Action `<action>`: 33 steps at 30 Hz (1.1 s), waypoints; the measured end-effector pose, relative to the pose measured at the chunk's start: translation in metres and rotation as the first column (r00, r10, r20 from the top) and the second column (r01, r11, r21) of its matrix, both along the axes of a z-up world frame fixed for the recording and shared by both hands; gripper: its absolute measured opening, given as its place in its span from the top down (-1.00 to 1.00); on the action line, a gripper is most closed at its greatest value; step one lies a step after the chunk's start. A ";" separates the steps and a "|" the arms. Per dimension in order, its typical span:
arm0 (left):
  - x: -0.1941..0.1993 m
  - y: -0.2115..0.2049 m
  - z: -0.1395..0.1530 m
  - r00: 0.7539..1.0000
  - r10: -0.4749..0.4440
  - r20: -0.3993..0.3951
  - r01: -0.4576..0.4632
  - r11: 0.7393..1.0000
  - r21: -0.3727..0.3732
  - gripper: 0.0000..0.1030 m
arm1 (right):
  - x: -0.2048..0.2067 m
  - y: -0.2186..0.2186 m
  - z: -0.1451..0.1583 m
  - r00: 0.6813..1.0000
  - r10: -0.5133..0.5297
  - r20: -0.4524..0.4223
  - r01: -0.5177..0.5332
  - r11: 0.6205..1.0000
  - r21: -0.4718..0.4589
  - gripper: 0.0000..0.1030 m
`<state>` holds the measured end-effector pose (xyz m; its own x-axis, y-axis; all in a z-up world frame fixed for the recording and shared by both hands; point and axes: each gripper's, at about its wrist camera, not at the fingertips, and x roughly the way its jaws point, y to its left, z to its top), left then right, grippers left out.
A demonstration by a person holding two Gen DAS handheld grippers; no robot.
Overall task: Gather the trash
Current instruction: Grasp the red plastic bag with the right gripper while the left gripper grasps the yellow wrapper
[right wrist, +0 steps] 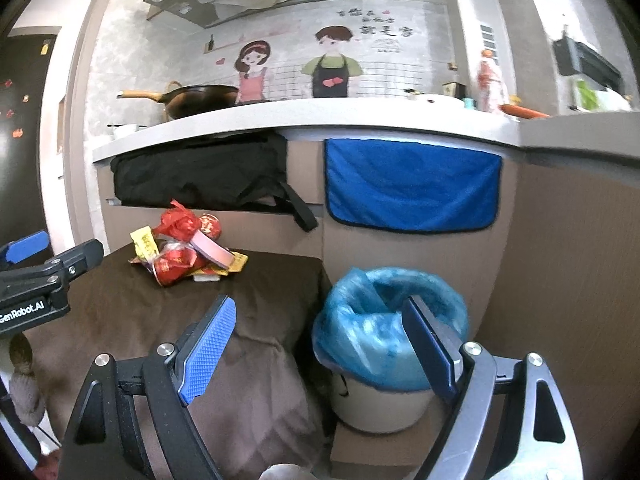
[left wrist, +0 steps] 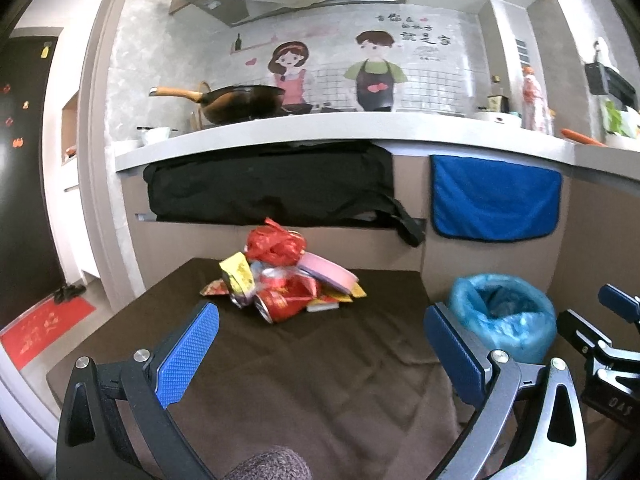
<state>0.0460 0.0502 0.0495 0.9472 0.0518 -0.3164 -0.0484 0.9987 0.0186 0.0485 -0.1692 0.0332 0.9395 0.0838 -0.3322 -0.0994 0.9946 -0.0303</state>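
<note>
A heap of trash (left wrist: pixel 284 280) lies at the far middle of a brown-clothed table (left wrist: pixel 304 368): red cans, a crumpled red bag, yellow wrappers and a pink flat piece. The same trash heap (right wrist: pixel 188 252) shows in the right wrist view at the upper left. A white bin with a blue liner (right wrist: pixel 390 332) stands on the floor to the right of the table, also as the bin (left wrist: pixel 502 316). My left gripper (left wrist: pixel 320 344) is open above the cloth, short of the heap, holding nothing. My right gripper (right wrist: pixel 320 344) is open and empty, over the table corner and the bin.
A kitchen counter (left wrist: pixel 320 128) with a wok (left wrist: pixel 236 102) runs behind the table. A black bag (left wrist: pixel 268 184) and a blue towel (left wrist: pixel 496 204) hang under the counter edge. A red mat (left wrist: pixel 44 328) lies on the floor at the left.
</note>
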 end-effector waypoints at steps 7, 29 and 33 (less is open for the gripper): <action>0.054 0.036 0.000 0.998 0.055 -0.012 -0.055 0.998 -0.007 -0.97 | 0.059 0.041 0.008 0.996 0.086 -0.022 -0.087 0.996 -0.036 -0.61; 0.196 0.163 -0.045 0.978 0.074 -0.196 -0.094 0.991 -0.093 -0.98 | 0.225 0.158 -0.002 0.956 0.270 -0.114 -0.282 0.954 -0.103 -0.61; 0.203 0.173 -0.055 0.976 0.068 -0.208 -0.089 0.992 -0.093 -0.97 | 0.258 0.184 -0.007 0.933 0.329 -0.147 -0.344 0.935 -0.088 -0.61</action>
